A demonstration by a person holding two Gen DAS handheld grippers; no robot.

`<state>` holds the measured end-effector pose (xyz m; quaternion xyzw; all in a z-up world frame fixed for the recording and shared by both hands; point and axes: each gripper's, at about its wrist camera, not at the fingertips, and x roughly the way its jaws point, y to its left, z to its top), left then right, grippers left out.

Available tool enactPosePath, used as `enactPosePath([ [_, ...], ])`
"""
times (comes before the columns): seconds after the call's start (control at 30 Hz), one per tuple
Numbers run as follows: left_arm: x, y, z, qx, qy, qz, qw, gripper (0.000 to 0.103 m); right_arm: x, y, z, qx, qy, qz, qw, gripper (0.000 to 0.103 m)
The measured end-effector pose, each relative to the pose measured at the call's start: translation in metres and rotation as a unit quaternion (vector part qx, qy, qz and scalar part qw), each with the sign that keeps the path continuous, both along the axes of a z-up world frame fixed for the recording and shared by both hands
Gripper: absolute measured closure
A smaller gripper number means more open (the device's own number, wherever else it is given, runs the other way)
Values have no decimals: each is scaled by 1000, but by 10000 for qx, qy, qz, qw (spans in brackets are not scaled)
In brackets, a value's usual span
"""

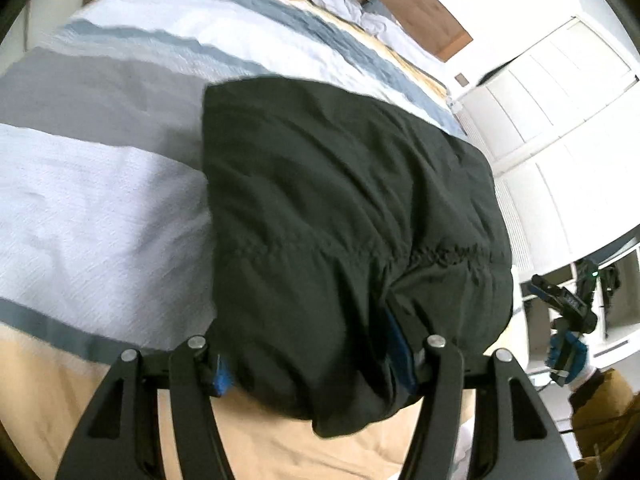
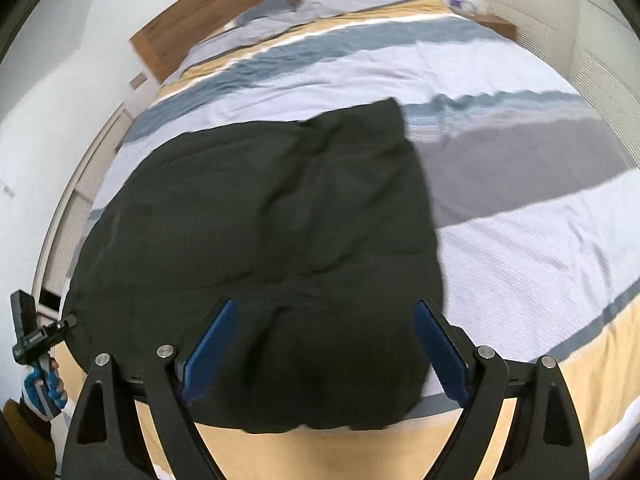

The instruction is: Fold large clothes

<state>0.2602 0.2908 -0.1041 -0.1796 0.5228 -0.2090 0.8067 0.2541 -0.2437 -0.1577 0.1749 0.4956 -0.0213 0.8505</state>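
The black garment (image 1: 344,220) lies folded on the striped bedspread (image 1: 100,216), near the bed's foot, w/ its near edge over the tan band. We see our left hand-held gripper (image 1: 316,364) w/ jaws apart, fabric bunched between them; can't tell if the pads press it. Right hand-held gripper (image 2: 322,352) is wide apart above the cloth, pads clear. Wooden headboard (image 2: 256,20) sits at the far end.

Both scenes are viewed steeply downward along the fingers from close above the bed's (image 1: 100,208) foot end. The dark garment (image 1: 340,208) and striped bedspread (image 2: 520,240) are shared; the headboard (image 2: 208,28) is seen far off in each, the wardrobe (image 1: 560,92) rightward in the left view.
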Motion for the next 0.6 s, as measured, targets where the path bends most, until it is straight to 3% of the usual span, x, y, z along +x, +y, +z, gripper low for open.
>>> enactPosePath([
  [0.17, -32, 7, 35, 461, -385, 363, 9975, 44, -1, 32, -6, -206, -243, 439, 9985, 14],
  [0.33, -46, -37, 50, 781, -836, 297, 9930, 41, 1, 82, 2, -374, -578, 1110, 9914, 14],
  [0.5, -20, -95, 43, 894, -1066, 261, 9899, 37, 19, 125, -1, -521, -811, 1620, 9821, 13],
  [0.6, -2, -118, 36, 1184, -1148, 277, 9859, 37, 31, 139, -7, -591, -828, 1647, 9811, 13],
])
